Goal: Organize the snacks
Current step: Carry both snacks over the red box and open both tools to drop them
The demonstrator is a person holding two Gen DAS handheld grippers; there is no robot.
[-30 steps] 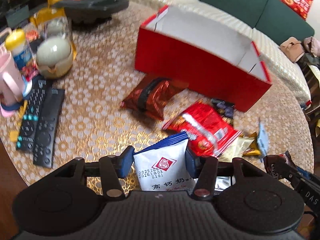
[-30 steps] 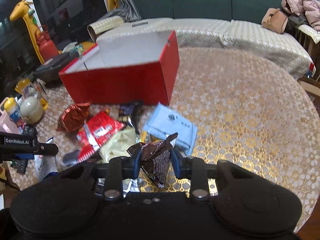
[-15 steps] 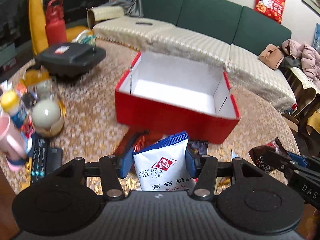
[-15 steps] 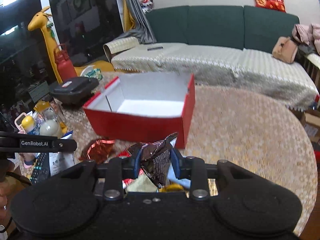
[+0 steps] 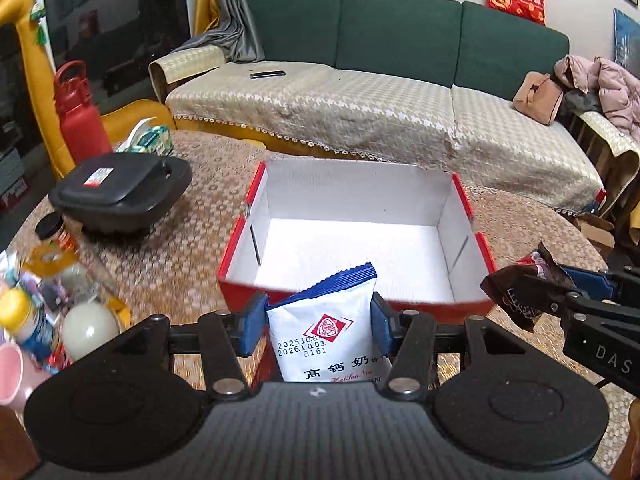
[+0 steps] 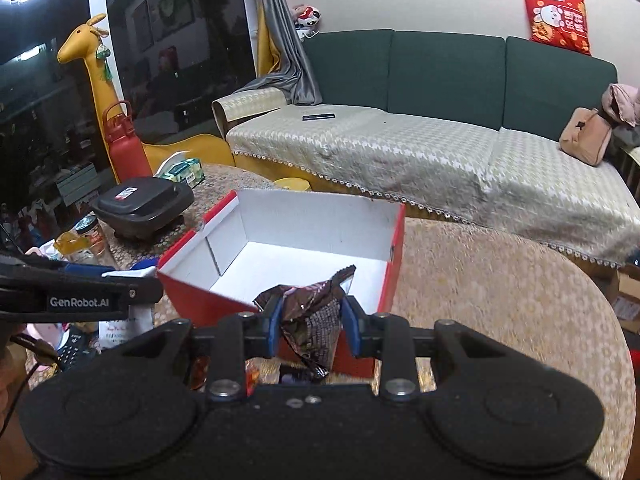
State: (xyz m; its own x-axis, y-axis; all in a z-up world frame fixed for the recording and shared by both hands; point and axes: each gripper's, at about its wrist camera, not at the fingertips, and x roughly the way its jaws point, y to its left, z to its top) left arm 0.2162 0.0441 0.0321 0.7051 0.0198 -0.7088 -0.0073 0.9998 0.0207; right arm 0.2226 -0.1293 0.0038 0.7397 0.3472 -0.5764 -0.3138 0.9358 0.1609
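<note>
Gleaming white packet (image 5: 326,328) with blue serrated top, red diamond emblem.

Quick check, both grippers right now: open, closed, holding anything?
Left gripper: closed on a white and blue snack packet.
Right gripper: closed on a crumpled dark brown foil snack wrapper.

The red box (image 5: 356,236) stood open-topped at 12 o'clock, its white floor bare, its walls the only barrier to a hand-held gripper passing in from above. At 10 o'clock a black appliance (image 5: 120,192), a jar (image 5: 54,236) and bottles (image 5: 28,320) crowded the tabletop (image 6: 500,300). From 1 to 3 o'clock in the right wrist view the tabletop lay free.
</note>
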